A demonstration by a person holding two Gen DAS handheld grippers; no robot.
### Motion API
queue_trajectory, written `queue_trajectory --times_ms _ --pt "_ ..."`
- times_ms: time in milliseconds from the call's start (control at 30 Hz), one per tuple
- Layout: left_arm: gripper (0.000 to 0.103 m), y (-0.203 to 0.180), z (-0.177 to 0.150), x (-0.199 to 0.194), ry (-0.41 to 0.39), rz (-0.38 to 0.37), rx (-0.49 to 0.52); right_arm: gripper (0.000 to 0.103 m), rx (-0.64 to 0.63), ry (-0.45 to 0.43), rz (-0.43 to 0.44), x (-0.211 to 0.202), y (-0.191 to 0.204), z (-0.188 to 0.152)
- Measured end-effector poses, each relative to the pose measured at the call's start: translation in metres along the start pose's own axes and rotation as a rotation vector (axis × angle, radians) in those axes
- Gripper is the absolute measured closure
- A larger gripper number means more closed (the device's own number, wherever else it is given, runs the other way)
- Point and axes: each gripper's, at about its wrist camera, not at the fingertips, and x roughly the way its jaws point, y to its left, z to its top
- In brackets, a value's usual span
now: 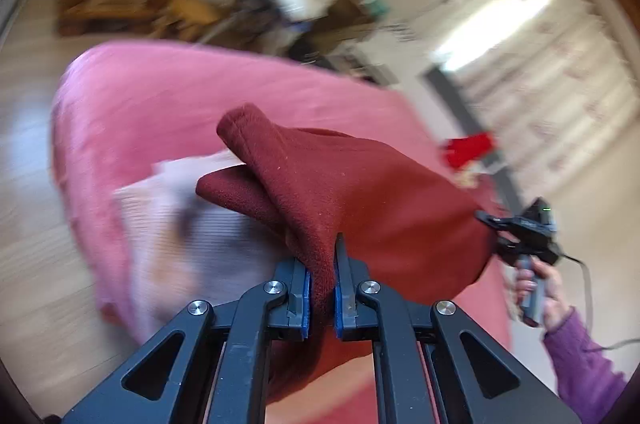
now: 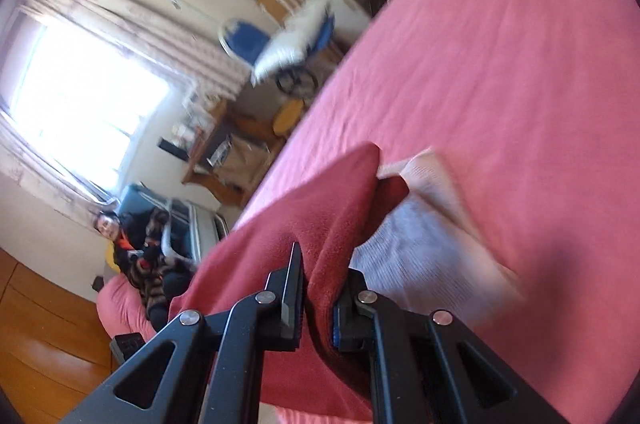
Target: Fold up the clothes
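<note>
Gripping dark red garment [image 1: 360, 191] edge btwn clenched fingers: left gripper [image 1: 322, 288] & right gripper [image 2: 320, 304], above pink bed [image 2: 500, 63].

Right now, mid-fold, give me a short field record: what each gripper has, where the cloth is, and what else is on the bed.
left gripper: shut on the dark red garment, edge pinched between its pads
right gripper: shut on the same garment, another edge
garment state: lifted and spread between both grippers above the bed
surface: pink bedspread
under the garment: pale folded cloth lying on the bedspread
other item: bright red cloth at the far edge of the bed
image quality: background blurred
</note>
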Motion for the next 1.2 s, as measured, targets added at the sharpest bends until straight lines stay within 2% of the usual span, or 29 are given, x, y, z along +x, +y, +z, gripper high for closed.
queue_trajectory --times_ms 33,133,200,300,333,367,433,467,533,600,700,800,867,933,1033,1067,1100,1133,1167,1200 --pt "0.094 0.015 0.002 0.01 0.013 0.022 -0.023 0.095 0.007 0.032 -0.02 0.025 -0.004 0.002" --pt "0.093 0.039 0.001 0.025 0.023 0.015 -0.066 0.094 0.051 0.065 -0.065 0.076 -0.022 0.007" --pt "0.088 0.047 -0.002 0.031 0.021 -0.006 -0.083 0.093 0.079 0.06 -0.068 0.085 -0.034 0.009" --pt "0.082 0.057 -0.004 0.041 0.027 -0.014 -0.123 0.085 0.159 0.083 -0.043 0.09 -0.056 0.011" --pt "0.078 0.058 -0.004 0.04 0.028 -0.026 -0.141 0.077 0.175 0.085 -0.051 0.089 -0.06 0.013" --pt "0.07 0.063 -0.002 0.036 0.028 -0.035 -0.169 0.075 0.178 0.09 -0.059 0.086 -0.063 0.015" --pt "0.067 0.069 -0.002 0.028 0.018 -0.049 -0.203 0.075 0.15 0.077 -0.091 0.071 -0.062 0.019" --pt "0.064 0.071 -0.003 0.022 0.009 -0.051 -0.21 0.075 0.121 0.044 -0.105 0.056 -0.059 0.023" --pt "0.062 0.07 -0.006 0.01 0.002 -0.012 -0.198 0.075 0.076 -0.029 -0.119 0.026 -0.054 0.024" --pt "0.061 0.061 -0.017 -0.003 -0.003 -0.032 -0.169 0.072 0.036 -0.075 -0.12 0.0 -0.049 0.02" --pt "0.061 0.046 -0.041 -0.006 0.057 -0.054 -0.115 0.071 -0.034 -0.029 -0.085 -0.019 -0.05 -0.004" --pt "0.058 0.035 -0.068 0.0 0.125 -0.055 -0.067 0.07 -0.08 0.058 -0.138 -0.014 -0.056 -0.036" --pt "0.058 0.033 -0.078 0.007 0.147 -0.053 -0.07 0.07 -0.062 0.098 -0.145 -0.005 -0.065 -0.055" --pt "0.056 0.038 -0.083 0.014 0.149 -0.057 -0.116 0.07 -0.012 0.096 -0.125 0.004 -0.073 -0.063" --pt "0.056 0.043 -0.086 0.02 0.136 -0.058 -0.189 0.072 0.076 0.041 -0.084 0.012 -0.081 -0.065" --pt "0.056 0.044 -0.086 0.021 0.13 -0.057 -0.212 0.081 0.108 0.034 -0.073 0.013 -0.082 -0.066" --pt "0.058 0.044 -0.088 0.02 0.137 -0.051 -0.212 0.084 0.143 0.029 -0.063 0.014 -0.083 -0.066" --pt "0.072 0.043 -0.087 0.02 0.15 -0.057 -0.207 0.091 0.168 0.03 -0.054 0.013 -0.083 -0.066" --pt "0.08 0.042 -0.087 0.019 0.165 -0.065 -0.202 0.094 0.175 0.028 -0.048 0.008 -0.081 -0.066" --pt "0.08 0.039 -0.086 0.018 0.183 -0.084 -0.195 0.095 0.179 0.026 -0.042 0.003 -0.078 -0.065"
